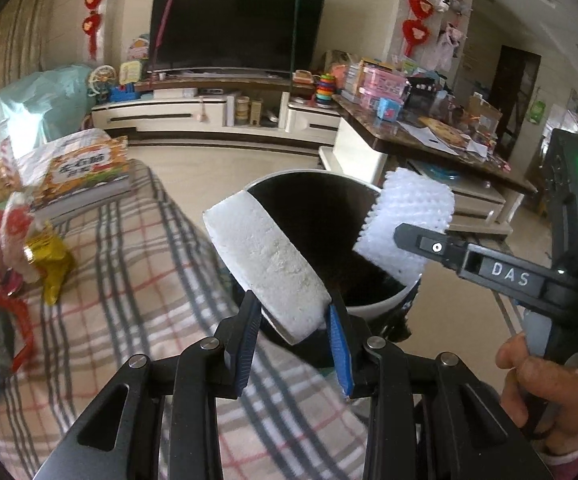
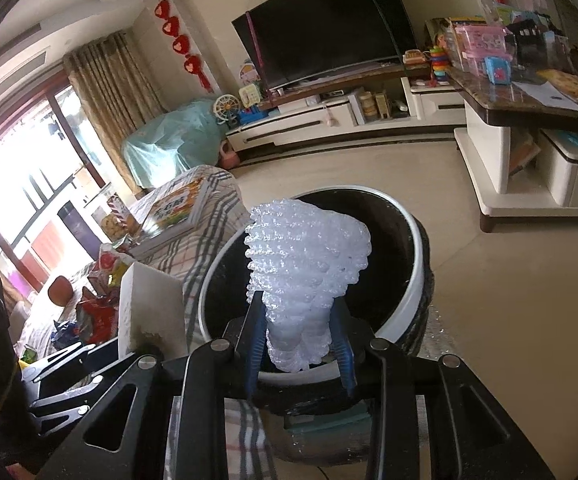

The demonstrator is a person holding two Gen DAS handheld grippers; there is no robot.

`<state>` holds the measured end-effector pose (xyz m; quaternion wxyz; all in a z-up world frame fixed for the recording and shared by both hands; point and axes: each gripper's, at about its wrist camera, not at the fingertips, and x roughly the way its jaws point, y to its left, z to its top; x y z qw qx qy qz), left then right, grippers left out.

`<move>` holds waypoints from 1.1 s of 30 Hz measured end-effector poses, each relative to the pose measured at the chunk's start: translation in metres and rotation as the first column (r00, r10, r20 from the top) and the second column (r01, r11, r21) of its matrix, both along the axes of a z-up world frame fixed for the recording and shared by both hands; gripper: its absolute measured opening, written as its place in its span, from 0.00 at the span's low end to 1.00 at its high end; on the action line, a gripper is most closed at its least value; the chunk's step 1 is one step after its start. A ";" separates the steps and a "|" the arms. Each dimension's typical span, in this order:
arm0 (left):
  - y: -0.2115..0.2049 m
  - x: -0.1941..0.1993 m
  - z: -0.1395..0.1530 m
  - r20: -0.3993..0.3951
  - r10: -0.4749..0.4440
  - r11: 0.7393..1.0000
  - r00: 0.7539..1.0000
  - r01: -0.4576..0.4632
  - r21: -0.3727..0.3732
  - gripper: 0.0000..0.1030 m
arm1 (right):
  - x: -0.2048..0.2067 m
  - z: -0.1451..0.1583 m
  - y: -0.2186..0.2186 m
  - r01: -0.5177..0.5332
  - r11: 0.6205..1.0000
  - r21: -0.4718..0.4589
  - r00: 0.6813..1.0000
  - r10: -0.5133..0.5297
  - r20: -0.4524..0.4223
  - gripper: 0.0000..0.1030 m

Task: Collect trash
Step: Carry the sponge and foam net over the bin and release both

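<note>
While left view shows foam block (image 1: 267, 264), right view foam netting (image 2: 305, 276)

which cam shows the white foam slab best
The left wrist view: the foam slab sits central, its broad face showing, clamped in the left tongs over the bin. The right wrist view shows it at the left, partly hidden.

The right hand-held gripper (image 2: 299, 354) clamps white foam netting (image 2: 305, 272) above the black-lined bin (image 2: 409, 300).
</note>
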<state>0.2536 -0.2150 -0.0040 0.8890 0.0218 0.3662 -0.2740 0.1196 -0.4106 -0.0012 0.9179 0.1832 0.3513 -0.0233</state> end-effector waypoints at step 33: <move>-0.038 0.043 -0.009 -0.007 -0.026 0.999 1.000 0.027 0.033 0.61 | 0.026 -0.004 -0.033 0.034 0.999 0.035 0.999 -0.033 -0.043 0.69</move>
